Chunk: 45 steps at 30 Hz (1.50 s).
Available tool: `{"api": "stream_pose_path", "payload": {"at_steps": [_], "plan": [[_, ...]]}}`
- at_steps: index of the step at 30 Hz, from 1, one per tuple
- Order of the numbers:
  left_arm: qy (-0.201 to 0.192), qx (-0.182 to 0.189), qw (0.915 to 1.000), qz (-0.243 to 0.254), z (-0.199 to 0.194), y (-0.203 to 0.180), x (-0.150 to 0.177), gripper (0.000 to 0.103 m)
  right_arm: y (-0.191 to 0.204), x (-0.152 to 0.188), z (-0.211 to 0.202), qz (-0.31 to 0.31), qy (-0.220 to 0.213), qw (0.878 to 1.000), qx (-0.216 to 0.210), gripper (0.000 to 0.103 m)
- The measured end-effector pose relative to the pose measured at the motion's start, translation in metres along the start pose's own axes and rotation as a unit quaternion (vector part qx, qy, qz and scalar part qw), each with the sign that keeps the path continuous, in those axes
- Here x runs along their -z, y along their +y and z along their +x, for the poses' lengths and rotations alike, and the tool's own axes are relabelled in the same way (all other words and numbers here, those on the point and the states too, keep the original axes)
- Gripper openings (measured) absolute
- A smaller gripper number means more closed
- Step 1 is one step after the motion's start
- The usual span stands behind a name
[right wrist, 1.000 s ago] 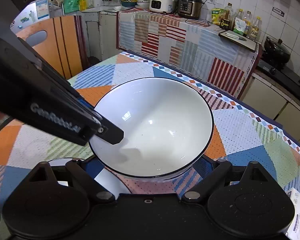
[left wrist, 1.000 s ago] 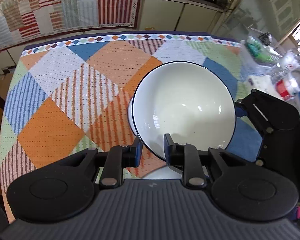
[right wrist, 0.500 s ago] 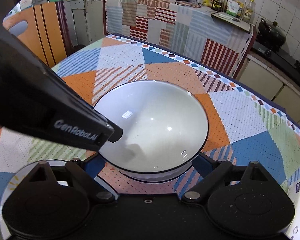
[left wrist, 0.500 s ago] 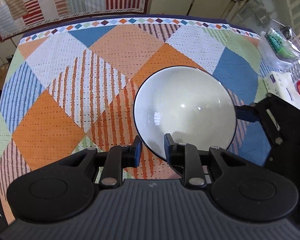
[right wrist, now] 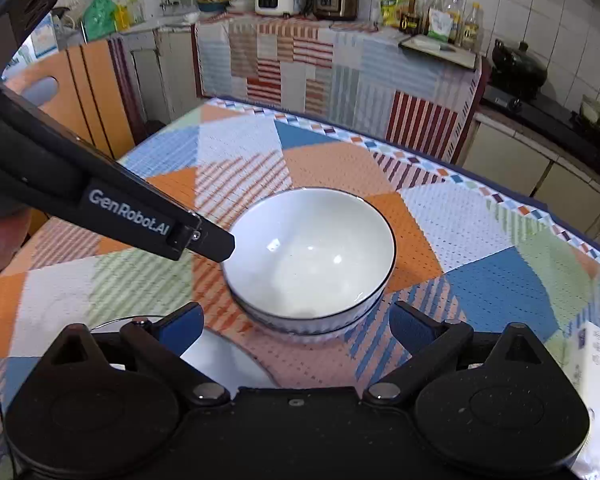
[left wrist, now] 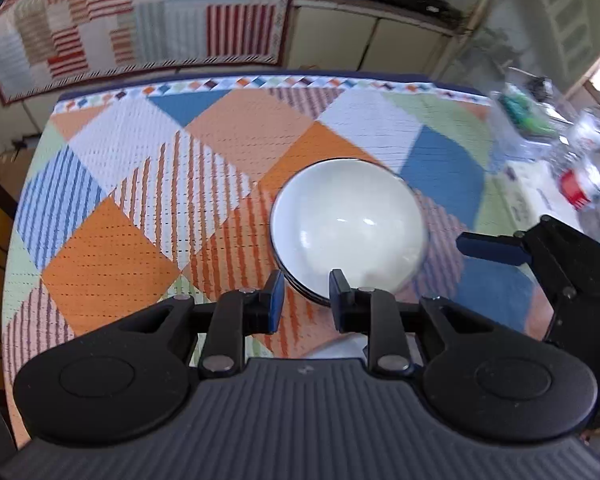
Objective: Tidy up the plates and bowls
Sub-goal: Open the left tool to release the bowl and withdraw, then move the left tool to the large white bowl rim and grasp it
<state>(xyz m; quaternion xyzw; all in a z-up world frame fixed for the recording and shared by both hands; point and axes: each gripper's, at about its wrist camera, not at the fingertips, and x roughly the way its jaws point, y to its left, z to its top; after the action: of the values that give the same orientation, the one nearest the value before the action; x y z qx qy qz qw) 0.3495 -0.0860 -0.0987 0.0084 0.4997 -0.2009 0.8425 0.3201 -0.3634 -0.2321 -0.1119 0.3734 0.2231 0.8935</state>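
I am holding my left gripper point(left wrist: 304, 292) tilted down over the table, its two blue-padded fingers standing a narrow gap apart and clenching nothing. Through that gap I am seeing only patchwork tablecloth point(left wrist: 112, 256) and the near edge of the round white ceramic bowl with a thin dark rim point(left wrist: 348, 232). The pads are not pressing on that rim. The bowl is sitting upright, nested in a second bowl of the same kind point(right wrist: 312, 326), whose ribbed wall and dark rim are showing just under it. The pair is resting on the cloth near the middle of the table.

From my right wrist camera, the tip of my left gripper is hovering at the bowl's left rim. Whether it is touching there I cannot tell.

My right gripper point(right wrist: 296, 320) is pointing down at the stack from the near side. Its jaws are opening, spread wide, and the foot of the stack is showing in the space between the fingertips with both pads clear of it. A flat white plate with a dark edge point(right wrist: 228, 364) is lying on the cloth just under that gripper's left finger, beside the bowls and apart from them
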Motion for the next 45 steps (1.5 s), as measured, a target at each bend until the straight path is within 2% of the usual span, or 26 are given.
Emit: {"api": "stream_pose_path", "payload": {"at_steps": [5, 10, 14, 18, 20, 22, 26, 35, 41, 45], "plan": [[-0.004, 0.010, 0.9995, 0.030, -0.042, -0.017, 0.016, 0.023, 0.007, 0.010, -0.038, 0.020, -0.023, 1.000, -0.001, 0.100], [-0.007, -0.014, 0.9961, 0.086, -0.086, -0.040, 0.037, 0.028, 0.020, 0.021, -0.081, 0.029, -0.039, 0.999, 0.010, 0.100], [0.002, -0.021, 0.9943, 0.104, -0.116, -0.051, 0.055, 0.029, 0.030, 0.031, -0.115, 0.041, -0.041, 0.998, 0.019, 0.100], [0.001, -0.029, 0.9918, 0.124, -0.143, -0.063, 0.075, 0.038, 0.040, 0.045, -0.147, 0.038, -0.044, 0.998, 0.028, 0.100], [0.015, -0.011, 0.9920, 0.125, -0.152, -0.068, 0.085, 0.042, 0.044, 0.051, -0.162, 0.034, -0.040, 0.998, 0.031, 0.100], [0.034, 0.006, 0.9922, 0.120, -0.158, -0.073, 0.097, 0.043, 0.047, 0.057, -0.176, 0.027, -0.029, 0.999, 0.034, 0.100], [0.051, 0.012, 0.9903, 0.129, -0.167, -0.084, 0.122, 0.047, 0.050, 0.071, -0.205, 0.017, -0.013, 0.999, 0.041, 0.100], [0.052, 0.017, 0.9848, 0.165, -0.179, -0.110, 0.167, 0.061, 0.058, 0.114, -0.254, -0.005, 0.020, 0.999, 0.046, 0.100], [0.063, 0.022, 0.9796, 0.190, -0.174, -0.124, 0.190, 0.067, 0.068, 0.140, -0.263, -0.020, 0.035, 0.999, 0.032, 0.100], [0.064, 0.028, 0.9769, 0.202, -0.163, -0.132, 0.200, 0.080, 0.071, 0.153, -0.257, -0.014, 0.045, 0.999, 0.018, 0.100]]}}
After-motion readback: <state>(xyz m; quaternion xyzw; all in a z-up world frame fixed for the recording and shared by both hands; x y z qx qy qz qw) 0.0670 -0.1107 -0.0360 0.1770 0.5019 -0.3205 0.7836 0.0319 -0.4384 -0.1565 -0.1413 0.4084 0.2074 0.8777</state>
